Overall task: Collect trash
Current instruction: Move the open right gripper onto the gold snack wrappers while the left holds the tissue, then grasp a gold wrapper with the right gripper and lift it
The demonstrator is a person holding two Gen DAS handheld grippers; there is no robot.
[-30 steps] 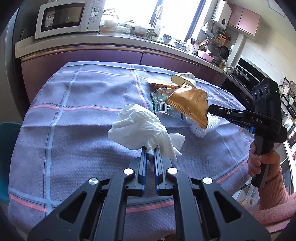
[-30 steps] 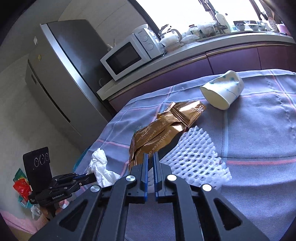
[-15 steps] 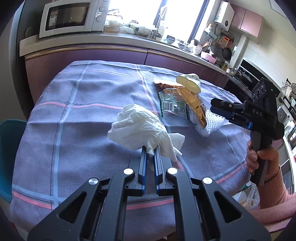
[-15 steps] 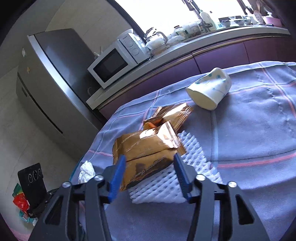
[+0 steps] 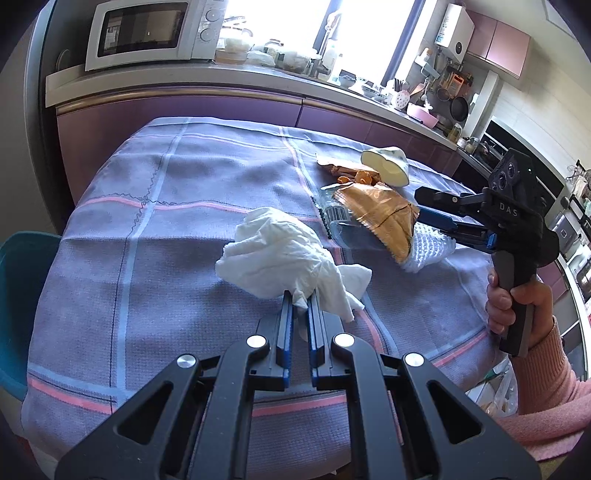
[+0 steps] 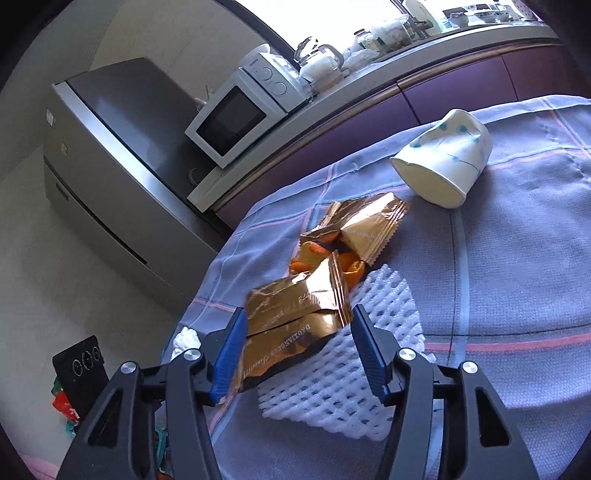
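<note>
Purple cabinets and a microwave backed the table, which wore a lilac checked cloth. My left gripper had its fingers pressed together, pinching a corner of the crumpled white tissue that lay on the cloth. My right gripper stood with its fingers spread, and its jaws had just been closing a little; the gold wrapper sat between them, near the left pad, though I could not tell whether it touched. That wrapper lay partly on a white foam net. Just behind it were a second gold wrapper and orange peel, and farther back a paper cup lay tipped on its side.
</note>
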